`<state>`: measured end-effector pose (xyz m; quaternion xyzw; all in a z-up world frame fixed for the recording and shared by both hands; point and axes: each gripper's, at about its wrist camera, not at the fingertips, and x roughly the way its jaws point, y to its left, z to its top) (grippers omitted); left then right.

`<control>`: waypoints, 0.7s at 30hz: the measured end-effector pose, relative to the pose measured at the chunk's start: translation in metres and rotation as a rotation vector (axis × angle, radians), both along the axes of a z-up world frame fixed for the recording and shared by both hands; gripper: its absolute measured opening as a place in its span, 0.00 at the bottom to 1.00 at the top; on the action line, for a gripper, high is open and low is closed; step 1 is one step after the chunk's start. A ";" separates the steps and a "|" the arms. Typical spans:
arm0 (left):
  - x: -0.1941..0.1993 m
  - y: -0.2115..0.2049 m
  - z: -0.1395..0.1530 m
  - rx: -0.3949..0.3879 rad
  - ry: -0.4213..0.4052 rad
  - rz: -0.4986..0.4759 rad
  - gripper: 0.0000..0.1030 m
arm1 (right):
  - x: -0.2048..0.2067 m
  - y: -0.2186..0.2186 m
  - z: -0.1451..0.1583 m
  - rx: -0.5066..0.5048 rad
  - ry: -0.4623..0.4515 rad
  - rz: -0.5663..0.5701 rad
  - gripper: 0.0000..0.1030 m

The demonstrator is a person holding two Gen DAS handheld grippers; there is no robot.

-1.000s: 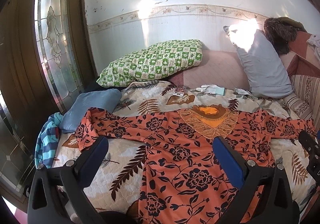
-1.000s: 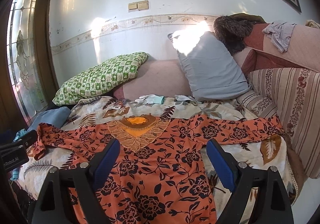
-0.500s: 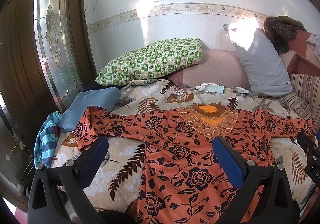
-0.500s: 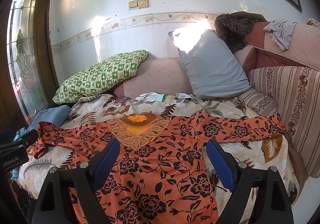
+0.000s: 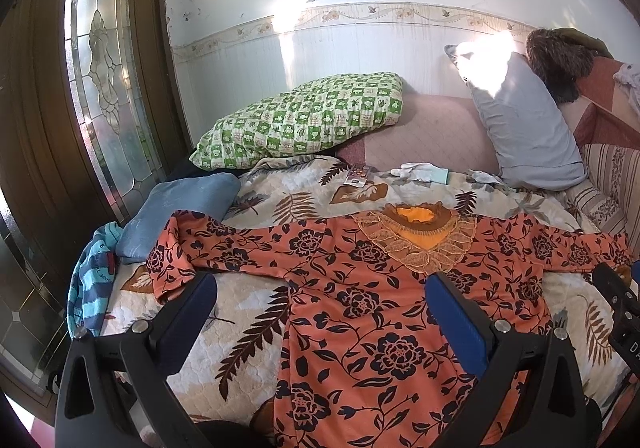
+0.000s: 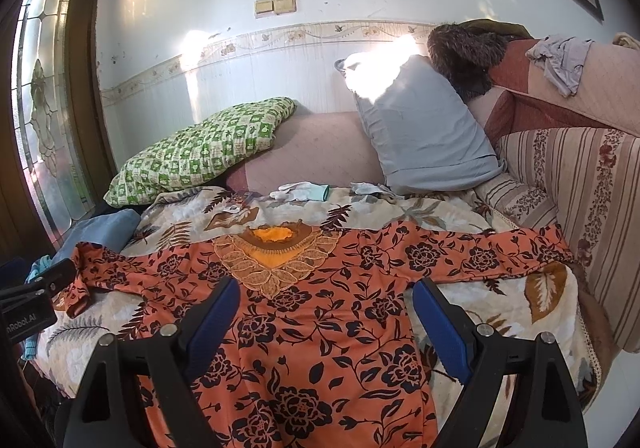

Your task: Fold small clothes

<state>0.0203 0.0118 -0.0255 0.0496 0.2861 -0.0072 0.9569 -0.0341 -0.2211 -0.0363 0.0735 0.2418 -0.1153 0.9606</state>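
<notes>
the orange flowered top (image 5: 360, 300) lies flat on the bed (image 5: 248, 204), sleeves spread out. it looks thin, soft and floppy. both the left gripper (image 5: 320, 312) and right gripper (image 6: 326, 312) hover with jaws wide, holding nothing. best pinch a sleeve end (image 6: 556, 248).

An orange floral dress (image 5: 360, 288) lies spread flat on the bed (image 5: 240, 312), sleeves out; the left gripper (image 5: 320, 312) hangs above, fingers (image 5: 192, 304) apart.
</notes>
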 end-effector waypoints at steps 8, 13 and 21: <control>0.007 -0.002 -0.004 0.007 0.012 0.001 1.00 | 0.004 -0.004 -0.007 0.009 0.009 -0.005 0.88; 0.015 -0.007 -0.009 0.017 0.021 0.000 1.00 | 0.008 -0.010 -0.011 0.017 0.018 -0.016 0.88; 0.058 -0.026 -0.027 0.003 0.087 -0.043 1.00 | 0.018 -0.055 -0.021 0.078 0.032 -0.070 0.88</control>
